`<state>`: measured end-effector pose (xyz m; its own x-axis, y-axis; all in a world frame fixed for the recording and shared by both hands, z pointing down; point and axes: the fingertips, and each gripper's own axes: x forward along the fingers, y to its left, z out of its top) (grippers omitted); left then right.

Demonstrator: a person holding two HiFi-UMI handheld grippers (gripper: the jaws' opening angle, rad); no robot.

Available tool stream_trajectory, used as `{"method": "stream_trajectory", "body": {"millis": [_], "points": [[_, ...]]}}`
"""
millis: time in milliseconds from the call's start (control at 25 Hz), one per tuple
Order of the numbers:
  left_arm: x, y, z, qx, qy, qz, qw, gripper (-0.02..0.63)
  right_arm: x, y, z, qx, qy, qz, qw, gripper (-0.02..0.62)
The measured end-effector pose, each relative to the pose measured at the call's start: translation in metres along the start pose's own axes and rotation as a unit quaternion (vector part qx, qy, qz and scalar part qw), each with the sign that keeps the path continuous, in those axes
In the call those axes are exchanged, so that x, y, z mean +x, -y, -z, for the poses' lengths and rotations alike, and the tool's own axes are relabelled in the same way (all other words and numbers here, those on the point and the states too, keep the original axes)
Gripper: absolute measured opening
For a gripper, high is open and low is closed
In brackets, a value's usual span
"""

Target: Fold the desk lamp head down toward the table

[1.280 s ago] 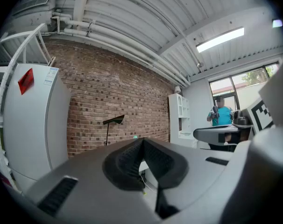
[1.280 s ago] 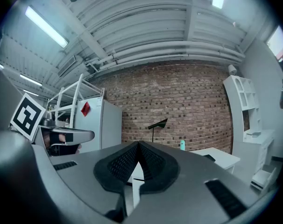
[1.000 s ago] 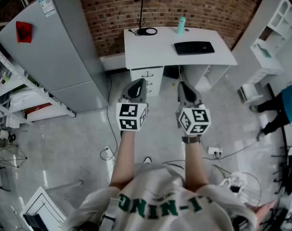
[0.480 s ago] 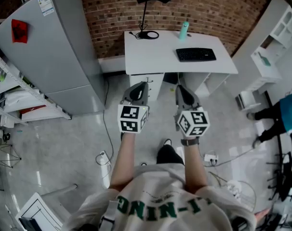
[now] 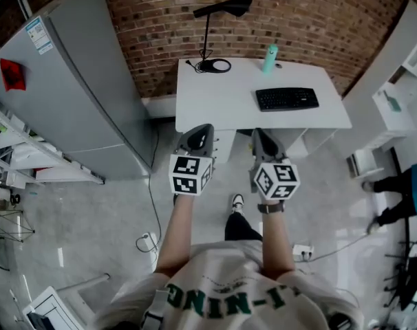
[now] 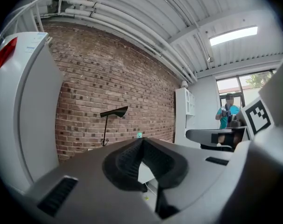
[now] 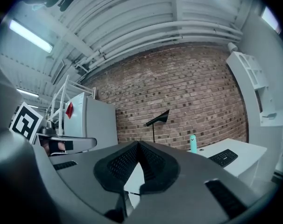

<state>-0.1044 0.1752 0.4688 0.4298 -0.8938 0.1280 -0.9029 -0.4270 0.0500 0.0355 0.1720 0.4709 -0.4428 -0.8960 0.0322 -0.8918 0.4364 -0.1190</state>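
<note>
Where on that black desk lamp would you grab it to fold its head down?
Probably the lamp head itself: it is a flat, slim wedge jutting sideways atop the thin pole, so it can be pinched across its thin faces. Come from the open front of the desk; the brick wall blocks the back.

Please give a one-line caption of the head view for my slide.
Shut and empty, the left gripper and right gripper point at a white desk with lamp, keyboard and bottle.
</note>
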Motion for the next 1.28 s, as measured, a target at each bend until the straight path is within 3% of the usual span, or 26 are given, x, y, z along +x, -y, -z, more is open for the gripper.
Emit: {"method": "stream_trajectory", "body": {"millis": [200,480,800,1040,1280], "points": [[0.080,-0.008,-0.033,0.013,-0.004,-0.014,0.9998,0.000,0.073,0.055,-0.023,0.018,-0.008,-0.028,0.999,0.005],[0.196,-0.037,-0.050,0.011,-0.013,-0.056,0.9983,0.000,0.175,0.118,-0.038,0.019,-0.016,-0.086,0.996,0.005],[0.283,-0.073,-0.064,0.007,-0.011,-0.099,0.9950,0.000,0.267,0.173,-0.054,0.028,-0.023,-0.116,0.993,0.005],[0.330,-0.100,-0.080,0.008,-0.003,-0.091,0.9958,0.000,0.329,0.188,-0.067,0.026,-0.020,-0.122,0.992,0.005],[0.381,-0.130,-0.100,0.020,0.016,-0.063,0.9977,0.000,0.397,0.210,-0.110,0.018,-0.005,-0.132,0.991,0.005]]}}
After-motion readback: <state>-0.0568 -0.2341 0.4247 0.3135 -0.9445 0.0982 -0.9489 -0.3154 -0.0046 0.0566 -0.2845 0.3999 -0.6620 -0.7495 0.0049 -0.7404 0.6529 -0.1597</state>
